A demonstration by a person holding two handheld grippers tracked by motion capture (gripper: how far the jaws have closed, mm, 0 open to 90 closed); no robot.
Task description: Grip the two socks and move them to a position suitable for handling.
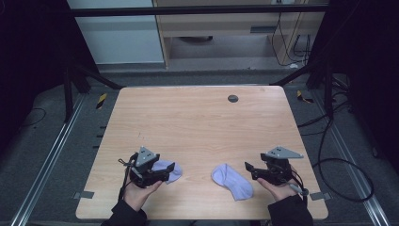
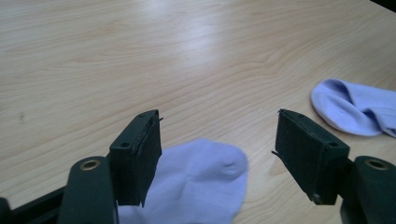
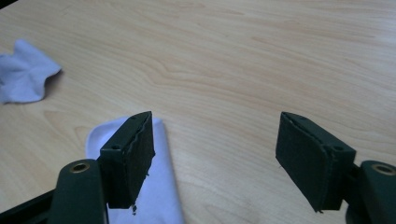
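Left tongs [image 1: 170,170] spread over the left sock [image 1: 168,170] at seven o'clock on the surface [image 1: 197,122]. Right tongs [image 1: 249,170] spread, empty, just beside the right sock [image 1: 233,181] at five o'clock. Risk: closing while high catches no cloth.

Wooden table [image 1: 197,122] centre; grey floor [image 1: 42,155] around; pale cabinet [image 1: 216,28] at 12 o'clock; cables [image 1: 339,160] at 3.
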